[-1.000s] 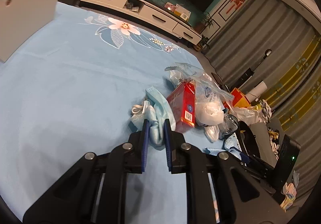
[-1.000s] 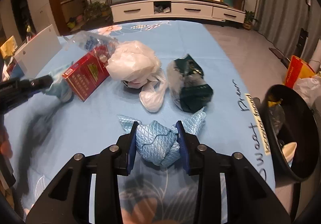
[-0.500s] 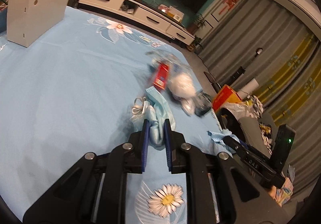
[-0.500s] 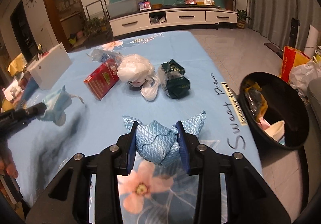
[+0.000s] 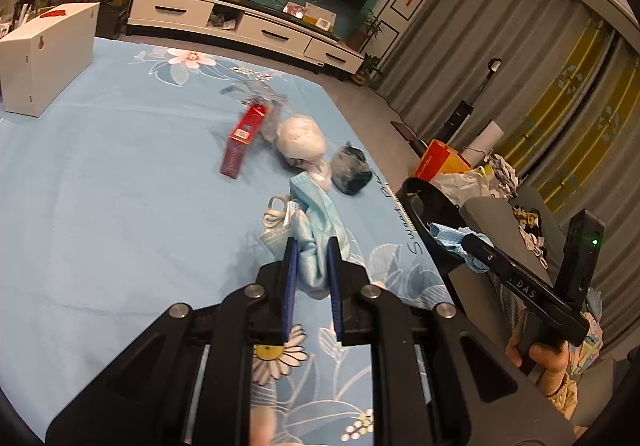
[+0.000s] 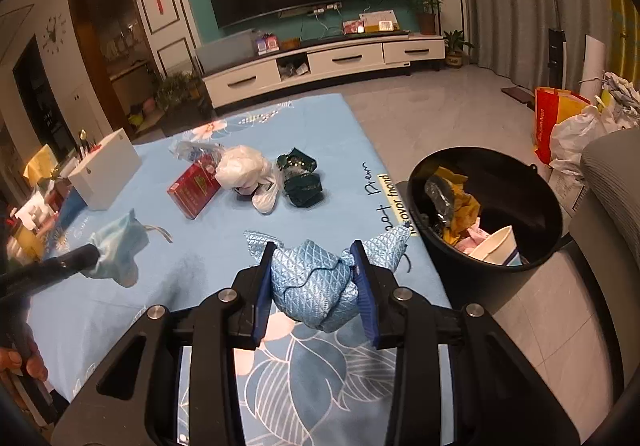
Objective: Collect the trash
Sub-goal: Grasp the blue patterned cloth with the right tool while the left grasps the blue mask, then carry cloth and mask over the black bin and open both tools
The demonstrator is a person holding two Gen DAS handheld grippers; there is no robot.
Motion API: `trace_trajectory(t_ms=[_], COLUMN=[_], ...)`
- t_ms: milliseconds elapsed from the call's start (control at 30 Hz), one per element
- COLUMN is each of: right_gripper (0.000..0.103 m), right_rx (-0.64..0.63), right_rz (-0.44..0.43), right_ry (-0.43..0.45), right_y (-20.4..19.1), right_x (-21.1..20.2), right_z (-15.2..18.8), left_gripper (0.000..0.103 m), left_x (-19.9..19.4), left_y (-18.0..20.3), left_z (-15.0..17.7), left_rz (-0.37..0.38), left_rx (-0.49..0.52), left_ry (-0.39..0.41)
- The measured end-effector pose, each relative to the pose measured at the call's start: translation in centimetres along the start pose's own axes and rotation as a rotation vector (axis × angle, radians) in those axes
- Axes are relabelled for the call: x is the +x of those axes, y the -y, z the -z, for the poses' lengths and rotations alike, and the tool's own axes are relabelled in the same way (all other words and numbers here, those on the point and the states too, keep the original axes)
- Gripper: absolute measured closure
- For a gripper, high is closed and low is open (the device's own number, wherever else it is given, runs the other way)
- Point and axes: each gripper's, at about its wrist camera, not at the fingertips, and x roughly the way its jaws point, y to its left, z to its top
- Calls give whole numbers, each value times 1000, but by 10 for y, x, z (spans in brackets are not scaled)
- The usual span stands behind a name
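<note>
The left gripper (image 5: 311, 258) has its fingers (image 5: 289, 266) closed on a crumpled light blue face mask (image 5: 316, 214), which hangs between the blue pads above the blue flowered cloth of the table (image 5: 120, 186); the mask's white ear loops trail out to one side. The right gripper (image 6: 316, 274) has its fingers (image 6: 366, 278) closed on a bunched blue quilted cloth (image 6: 316, 286), squeezed between the 2 pads with a loose end sticking out past each side, held over the table's right edge near the printed lettering. Just beyond that edge, on the tiled floor, stands a black trash bin (image 6: 532, 174) holding yellow wrappers, a paper cup and other scraps. Further along the table, toward its far right corner, 4 pieces of trash lie close together: a red carton (image 6: 194, 188), a clear plastic wrapper (image 6: 192, 150) behind it, a balled white plastic bag (image 6: 244, 168) touching the carton, and a dark green foil packet (image 6: 302, 178) beside the bag. A white box (image 6: 106, 168) stands near the table's far left edge, well apart from that cluster.
</note>
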Motion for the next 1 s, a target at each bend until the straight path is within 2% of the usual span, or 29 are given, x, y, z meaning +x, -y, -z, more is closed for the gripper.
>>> trace_trajectory(t_ms=[233,533,1000], right_gripper=[66,66,66], right_rx=[15,25,59], right_rz=[12,25,32], right_ry=[2,-1,39], right_y=[17,25,48], right_x=[-13,-21,-28], right_z=[-4,-4,-8], left_gripper=[87,87,87], left_x=[1,-2,13], left_y=[27,36,69], left_z=[7,13,-5], left_rz=[-7,3,44], left_rx=[29,31,115], left_ry=[31,49,48])
